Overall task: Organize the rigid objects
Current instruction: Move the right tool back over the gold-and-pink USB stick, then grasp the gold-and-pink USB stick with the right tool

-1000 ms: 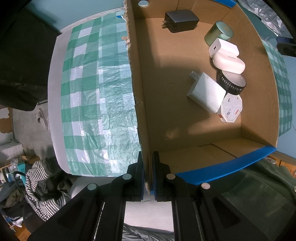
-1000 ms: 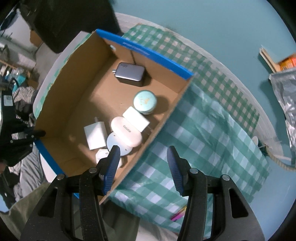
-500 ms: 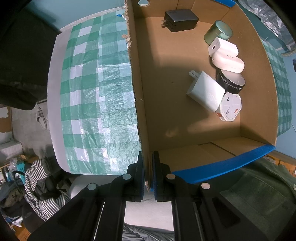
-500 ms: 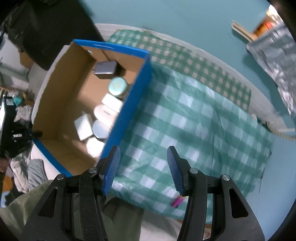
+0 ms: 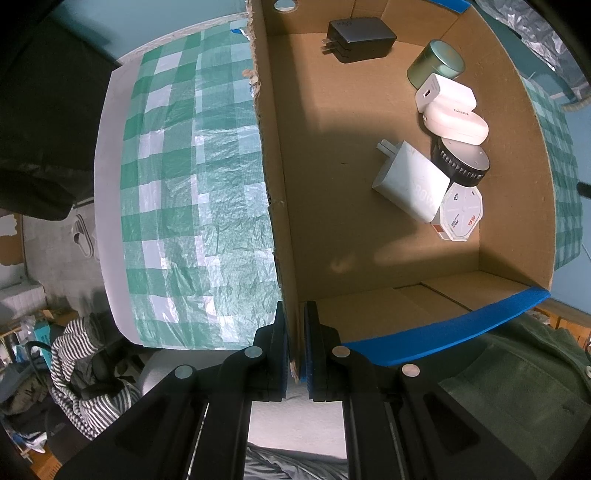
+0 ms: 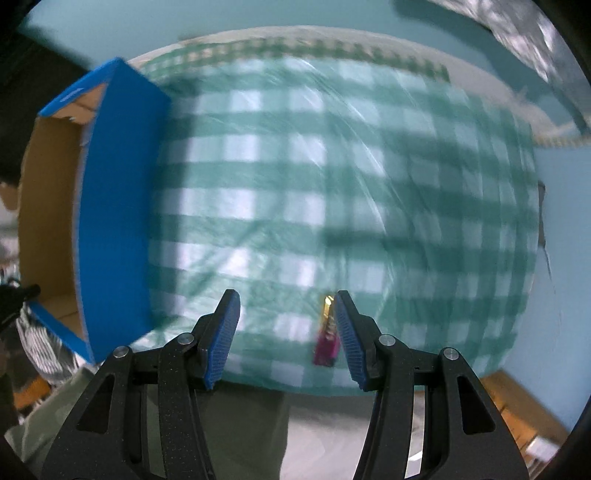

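The right wrist view is motion-blurred; the pink-and-gold item (image 6: pixel 326 338) near the checked cloth's (image 6: pixel 332 177) near edge is unidentifiable.

Table (image 5: pixel 107 206) — green-checked cloth (image 6: pixel 332 184) carrying cardboard box (image 5: pixel 369 229), pink stick (image 6: pixel 327 341).

Teal floor (image 6: pixel 110 29), striped clothing (image 5: pixel 74 373) heaped nearby

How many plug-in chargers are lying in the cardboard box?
3. A black charger lies at the far wall of the box; a small white one sits beside the green tin; a larger white one lies mid-floor. None seems hidden.
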